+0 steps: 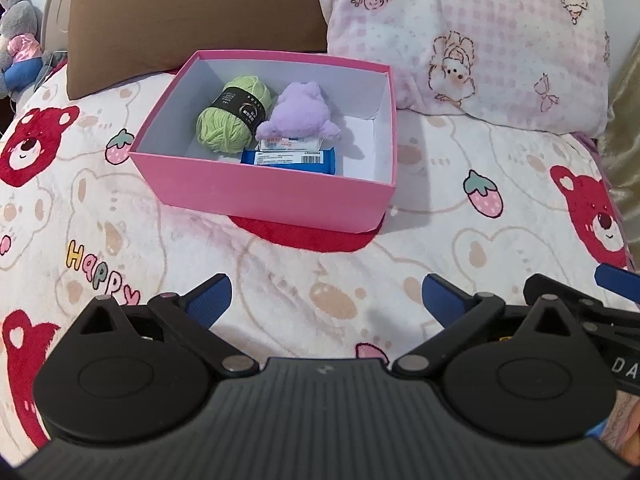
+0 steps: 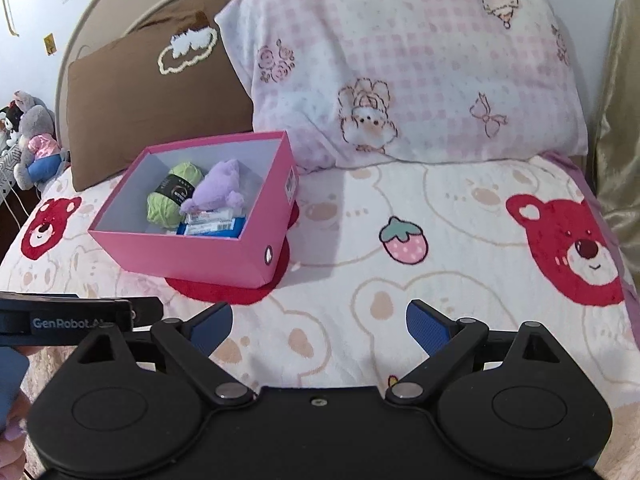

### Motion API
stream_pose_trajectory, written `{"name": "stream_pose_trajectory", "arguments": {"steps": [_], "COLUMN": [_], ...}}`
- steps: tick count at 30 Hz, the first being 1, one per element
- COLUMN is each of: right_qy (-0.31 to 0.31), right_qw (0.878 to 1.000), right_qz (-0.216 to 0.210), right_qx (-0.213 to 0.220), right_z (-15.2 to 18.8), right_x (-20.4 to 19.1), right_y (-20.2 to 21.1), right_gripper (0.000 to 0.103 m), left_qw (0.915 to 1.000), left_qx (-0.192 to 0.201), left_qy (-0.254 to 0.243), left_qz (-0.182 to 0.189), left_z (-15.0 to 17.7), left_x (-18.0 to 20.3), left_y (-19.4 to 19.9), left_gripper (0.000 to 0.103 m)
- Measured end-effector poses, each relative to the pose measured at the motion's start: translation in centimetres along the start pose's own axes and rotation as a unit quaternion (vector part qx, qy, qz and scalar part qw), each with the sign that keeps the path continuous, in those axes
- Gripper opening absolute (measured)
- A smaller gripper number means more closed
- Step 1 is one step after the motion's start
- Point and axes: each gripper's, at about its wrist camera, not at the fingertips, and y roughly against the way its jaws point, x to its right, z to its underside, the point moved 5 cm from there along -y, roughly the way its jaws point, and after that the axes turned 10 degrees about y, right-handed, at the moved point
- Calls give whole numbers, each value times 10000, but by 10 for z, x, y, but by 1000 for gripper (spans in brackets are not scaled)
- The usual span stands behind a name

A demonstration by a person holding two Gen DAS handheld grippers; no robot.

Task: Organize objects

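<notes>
An open pink box [image 1: 256,194] [image 2: 192,254] sits on the bed. Inside it lie a green yarn ball [image 1: 232,114] [image 2: 170,196], a purple plush toy [image 1: 300,114] [image 2: 216,192] and a blue packet with white labels [image 1: 290,158] [image 2: 212,226]. My left gripper [image 1: 326,300] is open and empty, low over the blanket in front of the box. My right gripper [image 2: 320,328] is open and empty, to the right of the box and nearer than it.
A bear-print blanket [image 2: 440,240] covers the bed. A brown pillow [image 1: 192,20] and a pink checked pillow [image 2: 400,60] stand behind the box. Plush toys [image 2: 36,144] sit at the far left. A gold curtain [image 2: 616,140] hangs at the right.
</notes>
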Motion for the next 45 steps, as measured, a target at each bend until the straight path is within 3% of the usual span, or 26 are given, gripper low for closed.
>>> {"name": "stream_pose_trajectory", "arguments": {"steps": [15, 28, 31, 45], "right_qy": [-64, -147, -160, -186], "right_qw": [9998, 9991, 9991, 9984], "right_qz": [160, 311, 312, 420], "right_qx": [-94, -233, -240, -316], "right_z": [3, 7, 8, 10], "right_x": [15, 27, 26, 30], "right_y": [5, 10, 12, 11], "right_gripper": [96, 96, 96, 96], "left_qw": [9977, 9983, 9985, 9978], "left_qx": [63, 122, 97, 169], "left_qy": [-653, -505, -535, -539], "left_qz": [-181, -268, -104, -350], "left_z": [7, 5, 6, 6], "left_x": [11, 3, 6, 4], "left_y": [18, 19, 23, 22], "left_gripper": [103, 103, 103, 103]}}
